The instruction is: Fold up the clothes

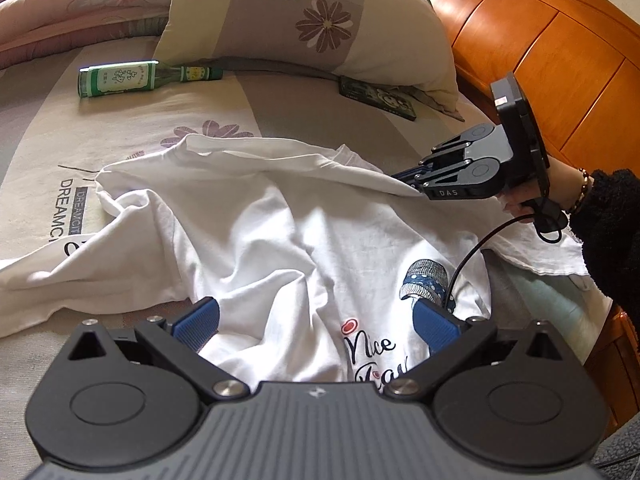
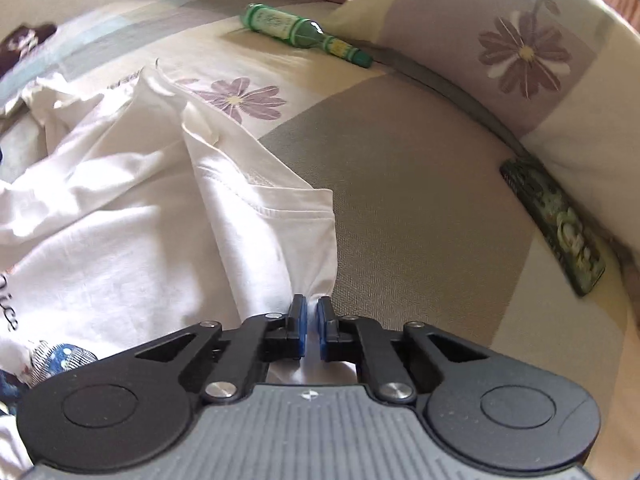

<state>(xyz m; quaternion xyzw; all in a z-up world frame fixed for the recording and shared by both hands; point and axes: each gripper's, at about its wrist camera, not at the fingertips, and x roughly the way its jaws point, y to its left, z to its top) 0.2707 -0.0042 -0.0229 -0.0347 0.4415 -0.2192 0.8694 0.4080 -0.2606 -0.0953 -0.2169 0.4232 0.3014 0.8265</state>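
Note:
A crumpled white T-shirt (image 1: 248, 232) with a blue printed figure and the words "Nice Day" lies on the flowered bed sheet (image 1: 40, 140). My left gripper (image 1: 316, 326) hovers over the shirt's printed front, jaws wide open, with the cloth lying under and between the blue pads (image 1: 196, 324). In the left wrist view my right gripper (image 1: 412, 184) reaches in from the right and pinches the shirt's far edge. In the right wrist view the right gripper (image 2: 311, 316) is shut on a hemmed corner of the T-shirt (image 2: 120, 216), and white cloth runs between its pads.
A green glass bottle (image 1: 120, 82) lies on the sheet beyond the shirt. A flowered pillow (image 1: 304, 20) leans on the wooden headboard (image 1: 540, 40), with a dark flat box (image 1: 378, 98) at its foot. A hand in a dark sleeve (image 1: 600, 216) holds the right gripper, and a cable (image 1: 472, 256) trails from it.

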